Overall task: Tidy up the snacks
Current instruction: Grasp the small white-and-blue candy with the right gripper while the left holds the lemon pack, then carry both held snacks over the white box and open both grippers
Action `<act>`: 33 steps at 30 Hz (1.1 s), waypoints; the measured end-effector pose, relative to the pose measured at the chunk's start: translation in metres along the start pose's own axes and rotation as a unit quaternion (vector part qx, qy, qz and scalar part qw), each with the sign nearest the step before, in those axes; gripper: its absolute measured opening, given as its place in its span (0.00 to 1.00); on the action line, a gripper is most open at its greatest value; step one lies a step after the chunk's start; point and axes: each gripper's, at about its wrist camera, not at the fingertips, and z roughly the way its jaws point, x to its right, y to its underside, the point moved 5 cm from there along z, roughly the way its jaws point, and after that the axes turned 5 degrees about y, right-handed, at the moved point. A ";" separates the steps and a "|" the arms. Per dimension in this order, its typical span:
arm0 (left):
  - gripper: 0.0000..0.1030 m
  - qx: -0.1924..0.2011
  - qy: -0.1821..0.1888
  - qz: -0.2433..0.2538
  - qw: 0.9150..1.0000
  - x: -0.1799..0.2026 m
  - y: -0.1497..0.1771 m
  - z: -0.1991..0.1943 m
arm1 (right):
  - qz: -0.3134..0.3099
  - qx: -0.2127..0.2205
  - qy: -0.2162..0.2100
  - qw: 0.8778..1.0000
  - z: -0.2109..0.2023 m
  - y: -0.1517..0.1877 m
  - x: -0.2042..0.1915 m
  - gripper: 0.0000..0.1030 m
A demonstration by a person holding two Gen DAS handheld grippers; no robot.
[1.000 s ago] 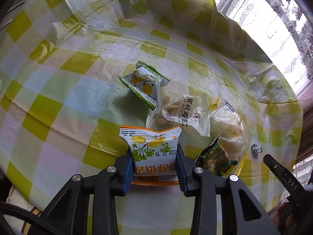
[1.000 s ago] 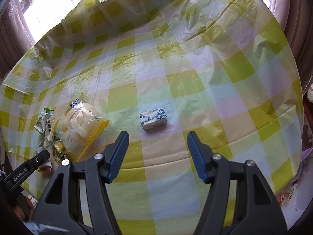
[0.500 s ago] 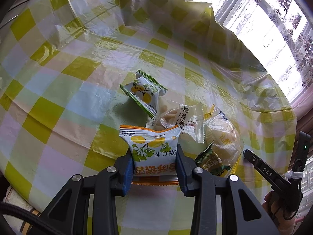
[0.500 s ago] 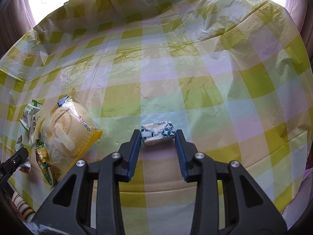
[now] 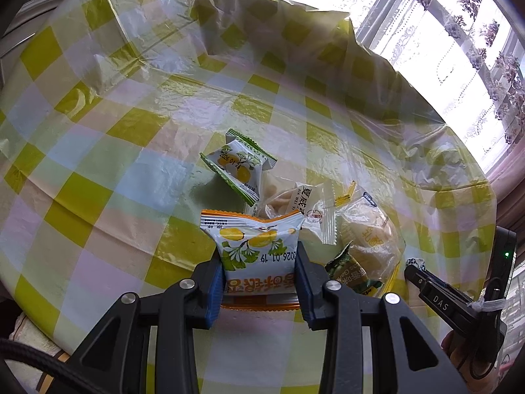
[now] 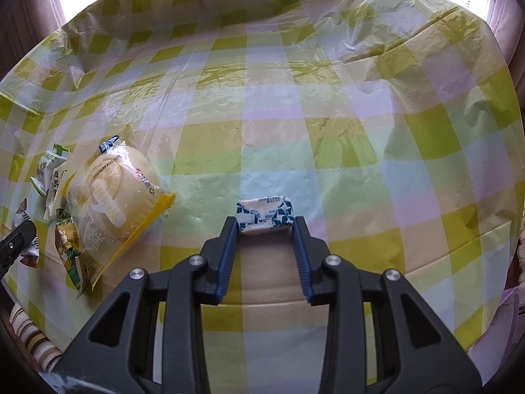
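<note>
My left gripper [image 5: 259, 259] is shut on an orange-edged white snack packet [image 5: 257, 249] with yellow fruit print, held above the table near a pile of snacks. The pile holds a green-edged packet [image 5: 238, 167], a clear packet of pale sticks [image 5: 295, 203], a round cake in a clear yellow-edged bag [image 5: 370, 239] and a green packet [image 5: 351, 274]. My right gripper [image 6: 265, 223] is shut on a small blue-and-white wrapped candy [image 6: 265, 215] at its fingertips. The cake bag [image 6: 115, 197] lies to its left.
A yellow, white and blue checked plastic cloth [image 6: 295, 131] covers the round table, wrinkled toward the far edge. A window with lace curtains [image 5: 459, 32] is behind. The right gripper shows at the lower right of the left wrist view [image 5: 436, 298].
My right gripper moved forward to the small candy and shut on it. My left gripper kept hold of the orange-edged packet and rose slightly.
</note>
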 end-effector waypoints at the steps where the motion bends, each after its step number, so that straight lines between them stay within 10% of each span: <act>1: 0.38 0.002 -0.001 0.000 1.000 0.000 0.000 -0.001 | 0.002 0.000 -0.004 1.000 -0.001 0.000 0.001 0.36; 20: 0.38 -0.007 0.068 0.089 0.994 0.079 0.019 -0.032 | 0.049 0.040 -0.005 0.998 -0.086 0.048 0.055 0.36; 33: 0.38 -0.105 0.182 0.200 0.957 0.206 0.095 -0.028 | 0.122 0.048 0.040 0.991 -0.132 0.109 0.156 0.36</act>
